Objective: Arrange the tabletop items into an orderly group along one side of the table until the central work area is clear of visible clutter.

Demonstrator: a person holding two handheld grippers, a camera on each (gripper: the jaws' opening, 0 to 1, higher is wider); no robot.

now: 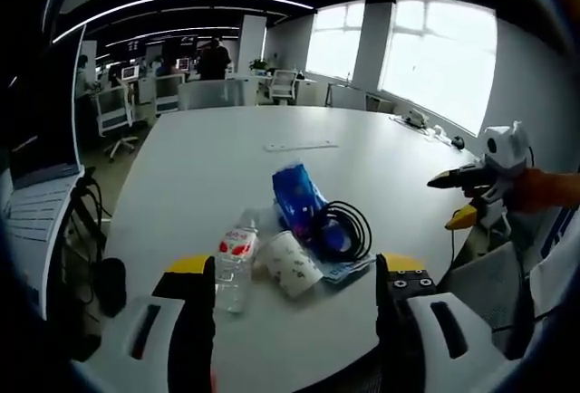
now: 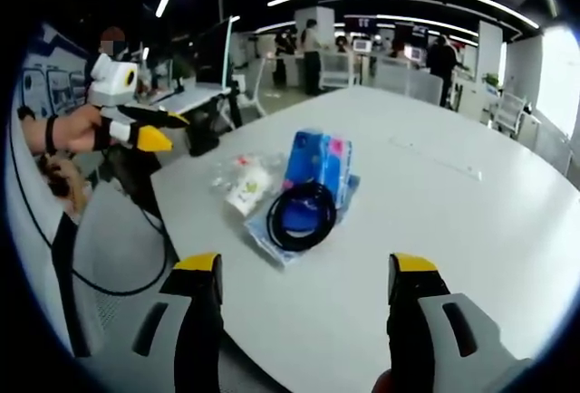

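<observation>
A small cluster lies on the white table (image 1: 208,158) near its edge: a clear plastic bottle (image 1: 234,266) with a red label, a paper cup (image 1: 292,263) on its side, a blue packet (image 1: 297,192) and a coiled black cable (image 1: 343,228) resting on a flat blue item (image 1: 349,272). My left gripper (image 1: 294,264) stands open just short of the bottle and cup, touching nothing. My right gripper (image 1: 451,200) hangs open off the table's right side. From there, the blue packet (image 2: 317,162), cable (image 2: 302,215) and bottle (image 2: 243,180) lie ahead of the open right gripper (image 2: 306,264). The left gripper (image 2: 163,130) is at far left.
A thin clear strip (image 1: 299,147) lies further out on the table. Small objects (image 1: 417,119) sit at its far right edge. Office chairs (image 1: 113,112), desks and people stand beyond. A black cord (image 2: 91,271) hangs off the near side.
</observation>
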